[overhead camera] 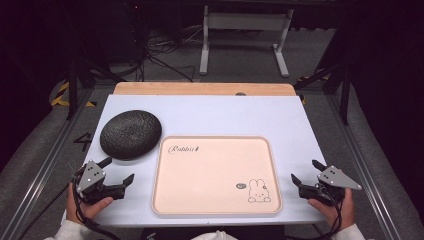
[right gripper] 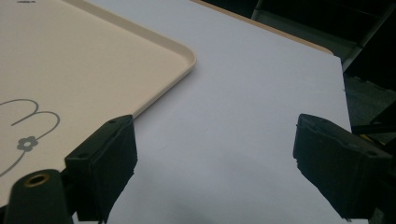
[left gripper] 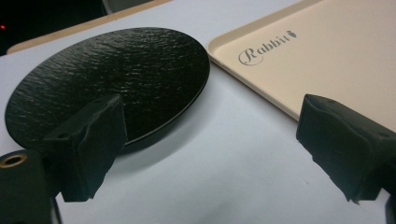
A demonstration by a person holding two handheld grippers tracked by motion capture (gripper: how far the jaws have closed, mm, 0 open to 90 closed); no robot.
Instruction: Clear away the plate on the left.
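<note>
Plate (overhead camera: 131,134) lay just ahead of your left gripper (overhead camera: 119,176), beside the tray (overhead camera: 216,210). Your right gripper (overhead camera: 306,172) sat farther off. Both had jaws apart, holding nothing.

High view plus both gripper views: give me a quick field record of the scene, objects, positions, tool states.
surface: white table top, wooden edge at the far side
tray: beige tray with "Rabbit" lettering and a rabbit drawing, centre near edge, nothing on it
plate: black textured plate, left of the tray's far corner, flat on the table, close to the tray; contact unclear
left tool: left gripper, jaws open, holding nothing, near the plate's near edge
right tool: right gripper, jaws open, holding nothing, right of the tray
hands: one on each tool, at the near edge
</note>
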